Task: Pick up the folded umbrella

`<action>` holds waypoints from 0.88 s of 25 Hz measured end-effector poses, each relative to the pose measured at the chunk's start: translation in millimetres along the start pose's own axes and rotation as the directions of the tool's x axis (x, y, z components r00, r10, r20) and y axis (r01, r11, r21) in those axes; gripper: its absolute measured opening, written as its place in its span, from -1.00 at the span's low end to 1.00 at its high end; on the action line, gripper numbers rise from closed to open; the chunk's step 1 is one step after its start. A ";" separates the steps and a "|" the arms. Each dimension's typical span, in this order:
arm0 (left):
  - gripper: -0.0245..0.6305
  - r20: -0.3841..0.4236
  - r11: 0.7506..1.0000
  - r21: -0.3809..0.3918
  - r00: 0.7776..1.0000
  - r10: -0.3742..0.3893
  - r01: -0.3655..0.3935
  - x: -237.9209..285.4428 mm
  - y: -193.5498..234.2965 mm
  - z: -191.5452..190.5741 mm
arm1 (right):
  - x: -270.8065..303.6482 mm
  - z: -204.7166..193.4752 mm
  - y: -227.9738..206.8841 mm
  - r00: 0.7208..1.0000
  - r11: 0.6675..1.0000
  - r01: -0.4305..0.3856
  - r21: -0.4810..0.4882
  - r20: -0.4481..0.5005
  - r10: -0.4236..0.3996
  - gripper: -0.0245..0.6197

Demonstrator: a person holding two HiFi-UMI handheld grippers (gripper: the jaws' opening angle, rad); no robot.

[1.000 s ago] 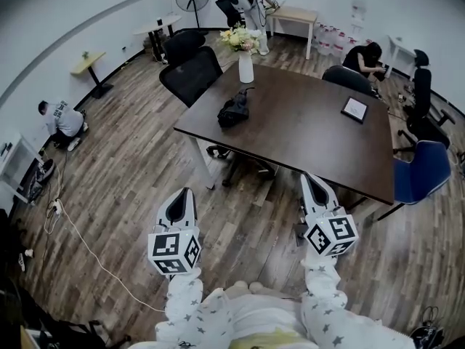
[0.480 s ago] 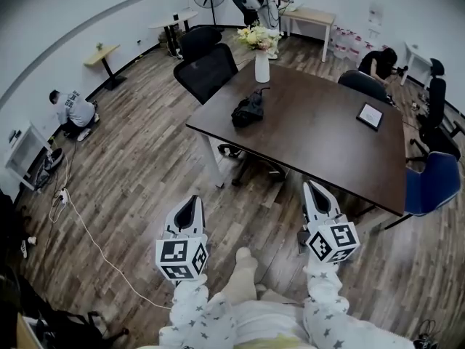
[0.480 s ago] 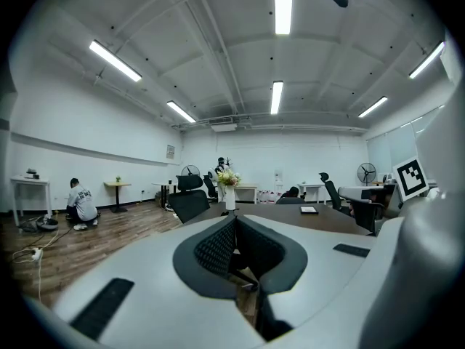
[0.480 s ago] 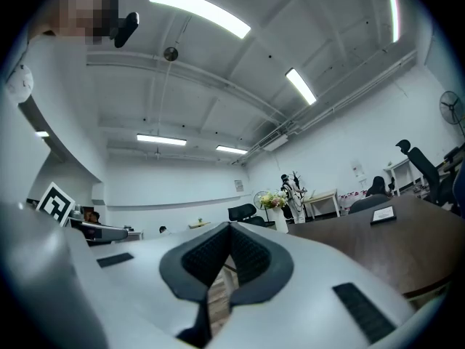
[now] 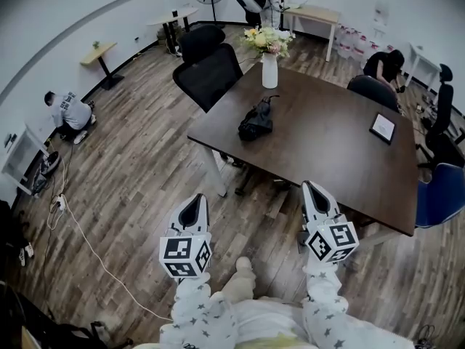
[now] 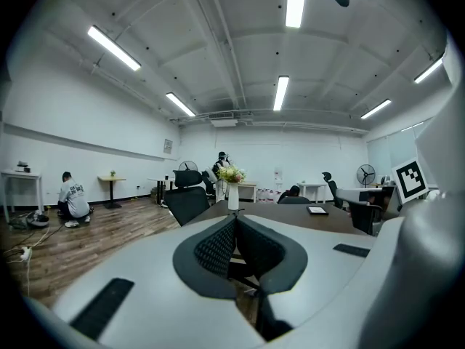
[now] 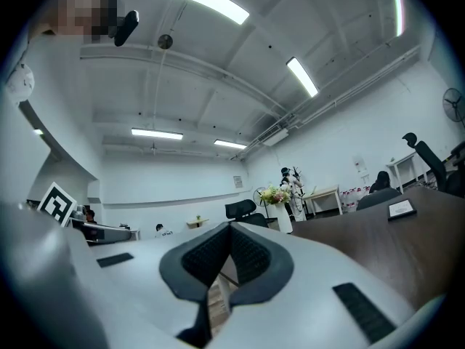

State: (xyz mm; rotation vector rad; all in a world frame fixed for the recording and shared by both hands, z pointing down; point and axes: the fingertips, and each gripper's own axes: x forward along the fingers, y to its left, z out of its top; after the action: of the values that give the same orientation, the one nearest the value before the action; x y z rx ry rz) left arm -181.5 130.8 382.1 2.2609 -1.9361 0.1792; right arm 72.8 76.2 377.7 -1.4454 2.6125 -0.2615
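Your left gripper [image 6: 234, 217] has its jaws closed, tip to tip, with nothing between them. Your right gripper [image 7: 231, 225] is the same: jaws closed and holding nothing. In the head view both grippers hang over the wooden floor [image 5: 131, 173], side by side, and both point toward the tabletop [image 5: 327, 151]. The right one is just beside the near edge of the tabletop. The left one is out over bare floor, off the tabletop's left corner.

The folded umbrella [image 5: 256, 121] is a black bundle lying on the dark brown tabletop, near its left edge. It is well apart from both grippers. Past it, near the far corner, stands a white vase [image 5: 269, 73] with flowers in it. A small tablet [image 5: 382, 127] lies on the right part of the tabletop.

A black office chair [image 5: 209, 75] stands at the left side, and a blue chair [image 5: 439, 195] at the right. A white cable [image 5: 81, 240] runs across the floor on your left.
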 end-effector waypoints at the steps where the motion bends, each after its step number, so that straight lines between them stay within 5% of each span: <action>1: -0.85 -0.001 1.000 0.002 1.000 -0.010 0.010 10.9 3.9 1.9 | 11.2 -0.2 -0.8 1.000 1.000 0.003 0.000 0.001 -0.003 -0.86; 22: -0.85 -0.028 0.991 -0.020 0.991 -0.131 0.130 119.7 54.0 15.4 | 112.7 -9.6 -16.7 0.995 0.996 0.091 -0.009 -0.029 -0.091 -0.86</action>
State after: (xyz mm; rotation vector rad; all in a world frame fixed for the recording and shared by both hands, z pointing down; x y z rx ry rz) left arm -216.4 3.7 392.5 2.3497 -1.7609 0.1767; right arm 25.1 -27.4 386.1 -1.5772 2.5767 -0.2851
